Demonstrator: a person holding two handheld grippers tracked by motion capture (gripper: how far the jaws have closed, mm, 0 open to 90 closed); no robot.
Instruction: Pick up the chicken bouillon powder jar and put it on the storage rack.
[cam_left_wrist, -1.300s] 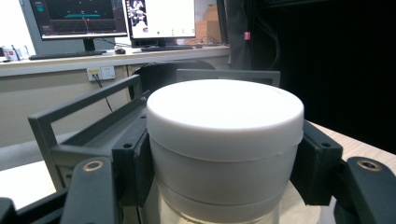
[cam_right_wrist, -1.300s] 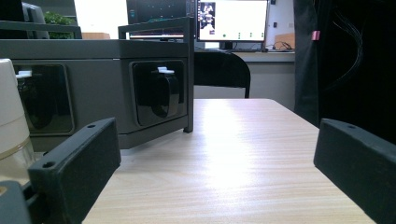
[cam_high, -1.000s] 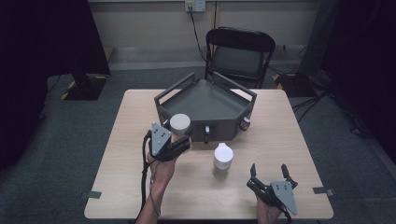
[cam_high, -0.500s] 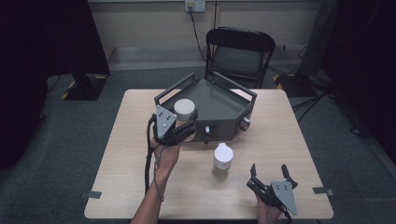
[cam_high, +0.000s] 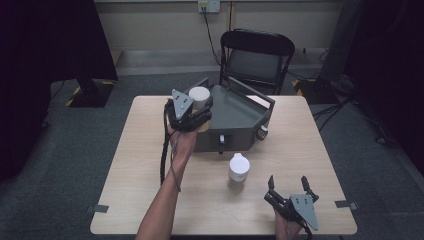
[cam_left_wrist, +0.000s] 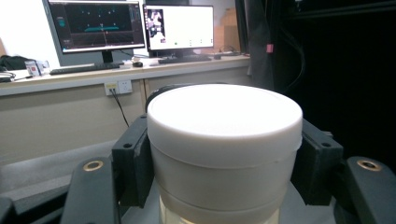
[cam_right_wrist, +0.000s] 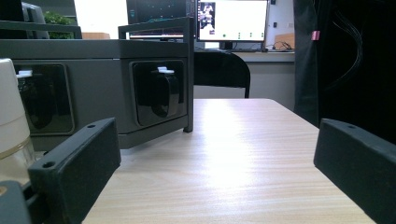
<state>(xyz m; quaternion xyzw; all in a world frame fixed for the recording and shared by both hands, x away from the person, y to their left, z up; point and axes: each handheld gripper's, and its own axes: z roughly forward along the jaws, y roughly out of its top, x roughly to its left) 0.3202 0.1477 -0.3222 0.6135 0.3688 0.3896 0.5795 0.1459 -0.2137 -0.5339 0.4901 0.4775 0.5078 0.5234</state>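
White round jar (cam_left_wrist: 224, 149) with flat lid, clear lower band, clamped between left gripper (cam_high: 192, 112) jaws; right gripper (cam_high: 290, 186) jaws apart.

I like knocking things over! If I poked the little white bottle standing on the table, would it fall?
Probably yes. The white bottle stands upright, taller than it is wide, so a poke near its top would likely tip it. Its round body would probably roll afterwards. It looks like smooth plastic, so likely light and slippery.

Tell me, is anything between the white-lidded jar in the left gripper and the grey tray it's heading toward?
Nothing visible. The left gripper holds the jar at the near-left rim of the grey tray, whose floor looks bare. The second jar stands aside on the table.
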